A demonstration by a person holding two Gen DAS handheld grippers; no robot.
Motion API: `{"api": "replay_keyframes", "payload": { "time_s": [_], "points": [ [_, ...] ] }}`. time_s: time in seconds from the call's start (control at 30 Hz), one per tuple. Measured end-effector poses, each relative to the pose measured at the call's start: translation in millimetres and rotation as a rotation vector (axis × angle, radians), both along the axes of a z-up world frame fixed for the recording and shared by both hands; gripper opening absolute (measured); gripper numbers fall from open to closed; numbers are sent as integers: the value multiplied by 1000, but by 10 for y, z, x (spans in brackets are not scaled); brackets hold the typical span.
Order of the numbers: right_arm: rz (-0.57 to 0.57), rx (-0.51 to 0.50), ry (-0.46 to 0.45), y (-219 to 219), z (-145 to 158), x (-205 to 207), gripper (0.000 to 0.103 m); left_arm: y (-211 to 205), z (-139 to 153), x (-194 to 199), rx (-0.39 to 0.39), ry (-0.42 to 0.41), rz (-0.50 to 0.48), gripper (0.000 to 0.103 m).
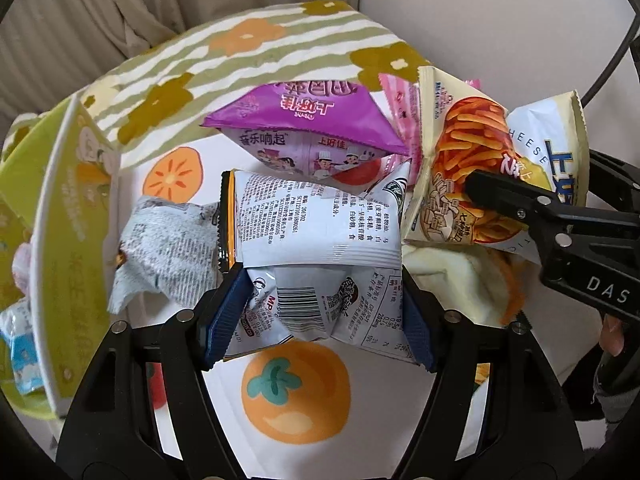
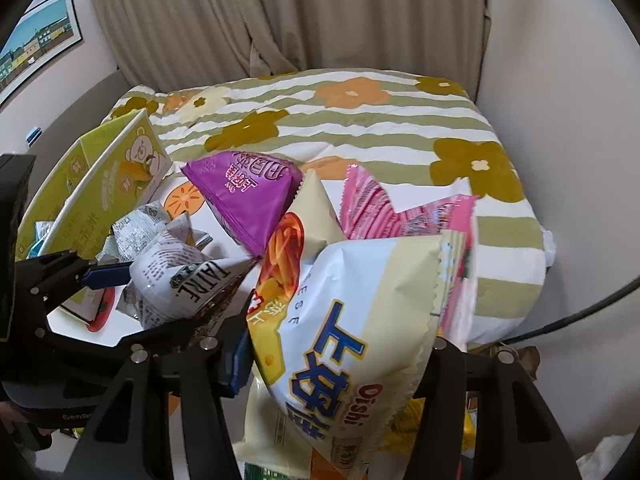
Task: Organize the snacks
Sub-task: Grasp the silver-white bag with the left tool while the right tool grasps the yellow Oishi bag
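Note:
My left gripper point(image 1: 320, 320) is shut on a white snack bag point(image 1: 320, 224) with black print, its blue pads pressing both sides of the bag's lower end. The right wrist view shows that bag point(image 2: 180, 280) at the left. My right gripper point(image 2: 340, 356) is shut on a white and yellow cheese snack bag point(image 2: 352, 300) with blue lettering, which fills the space between its fingers. One of its black fingers point(image 1: 504, 196) reaches in from the right in the left wrist view, over a cream bag of orange sticks point(image 1: 460, 156).
A purple bag point(image 1: 304, 120) and pink bags point(image 2: 372, 208) lie behind on a persimmon-print cloth point(image 1: 296, 392). A crumpled white wrapper point(image 1: 168, 240) and an open green box point(image 1: 68, 200) stand at the left. A striped flowered bedspread point(image 2: 360, 120) lies beyond, before curtains.

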State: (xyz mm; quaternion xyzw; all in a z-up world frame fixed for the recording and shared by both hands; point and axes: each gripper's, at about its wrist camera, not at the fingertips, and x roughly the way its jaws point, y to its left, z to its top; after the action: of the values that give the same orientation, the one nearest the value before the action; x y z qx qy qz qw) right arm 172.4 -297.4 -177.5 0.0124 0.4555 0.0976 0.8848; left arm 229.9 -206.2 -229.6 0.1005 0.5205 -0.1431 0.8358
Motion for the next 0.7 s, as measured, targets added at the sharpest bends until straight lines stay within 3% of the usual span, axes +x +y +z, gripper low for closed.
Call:
{"api": "replay_keyframes", "payload": {
  "time_s": [0.33,0.7],
  "points": [
    [29,-2,-83,-20,468,-337,52,172,592,-409,-42,-108,73,68],
    [134,31,-220,398,1130,-377,52,857,1388,-632,-73,-282,208,68]
  ]
}}
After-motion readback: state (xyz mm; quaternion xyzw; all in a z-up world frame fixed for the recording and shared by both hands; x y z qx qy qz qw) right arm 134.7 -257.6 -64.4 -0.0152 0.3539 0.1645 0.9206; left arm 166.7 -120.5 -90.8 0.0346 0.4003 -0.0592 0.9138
